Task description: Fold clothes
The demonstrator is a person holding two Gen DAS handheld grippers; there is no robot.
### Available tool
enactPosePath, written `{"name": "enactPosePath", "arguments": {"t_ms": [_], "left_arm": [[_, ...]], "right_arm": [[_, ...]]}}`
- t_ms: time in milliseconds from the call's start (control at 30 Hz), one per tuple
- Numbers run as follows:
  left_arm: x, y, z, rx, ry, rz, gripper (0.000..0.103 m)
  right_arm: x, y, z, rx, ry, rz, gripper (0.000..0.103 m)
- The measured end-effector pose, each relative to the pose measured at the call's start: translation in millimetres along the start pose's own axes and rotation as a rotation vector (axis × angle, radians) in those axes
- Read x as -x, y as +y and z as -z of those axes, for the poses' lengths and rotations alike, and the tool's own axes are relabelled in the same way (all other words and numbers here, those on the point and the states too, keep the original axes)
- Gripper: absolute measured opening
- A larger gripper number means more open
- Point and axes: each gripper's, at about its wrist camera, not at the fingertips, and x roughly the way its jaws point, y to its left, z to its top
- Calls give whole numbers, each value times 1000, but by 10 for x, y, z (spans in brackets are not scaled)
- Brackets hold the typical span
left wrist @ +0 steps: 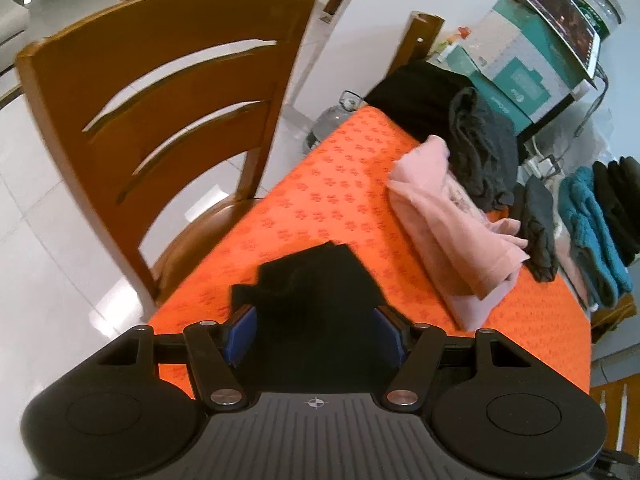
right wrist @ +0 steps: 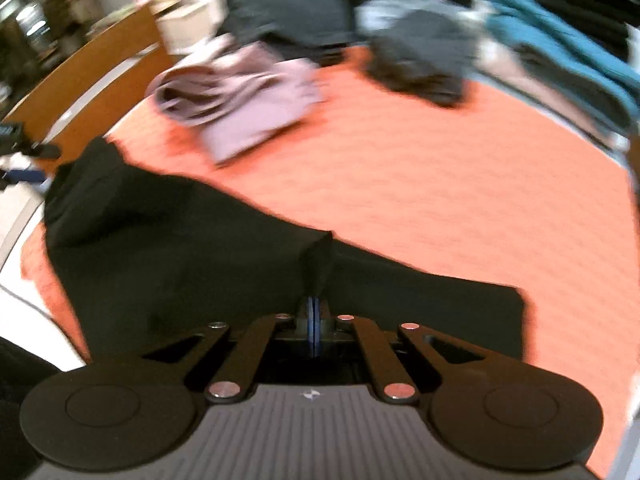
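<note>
My right gripper pinches the black garment; left gripper gapes over its far end; its length spans both.

One black garment, one pink garment, one wooden chair, one tablet — two grippers.

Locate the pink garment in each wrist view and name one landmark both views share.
Left wrist view: the pink garment lies right of centre on the orange tablecloth, beyond the black garment.
Right wrist view: the pink garment lies upper left of centre, blurred, beyond the black garment.
Shared landmark: the orange tablecloth, with the teal garment at its far right.
</note>
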Motion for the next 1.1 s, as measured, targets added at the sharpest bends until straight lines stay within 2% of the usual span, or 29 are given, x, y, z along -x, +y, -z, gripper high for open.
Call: {"name": "enactPosePath", "arguments": {"t_ms": [200, 533, 667, 900, 1000, 1067, 1100], "left_arm": [[-137, -301, -24, -32, 7, 43, 67], [-233, -743, 64, -79, 25, 82, 72], [-235, -878, 119, -93, 39, 96, 72], [-243, -1024, 264, -10, 61, 135, 77], [-248, -1096, 334, -3, 66, 124, 78], [-248, -1134, 359, -20, 61, 95, 79], [-238, -1133, 361, -27, 53, 76, 80]], "right_arm": [[318, -766, 201, -131, -20, 130, 1], [734, -1901, 671, -243, -32, 387, 1], [887, -2383, 836, -256, -12, 516, 1], [863, -3101, 1017, -286, 76, 700, 1], [782, -3271, 1086, -342, 99, 685, 2], [763, -3236, 1058, -353, 85, 642, 10], [752, -3210, 1041, -355, 77, 621, 21]]}}
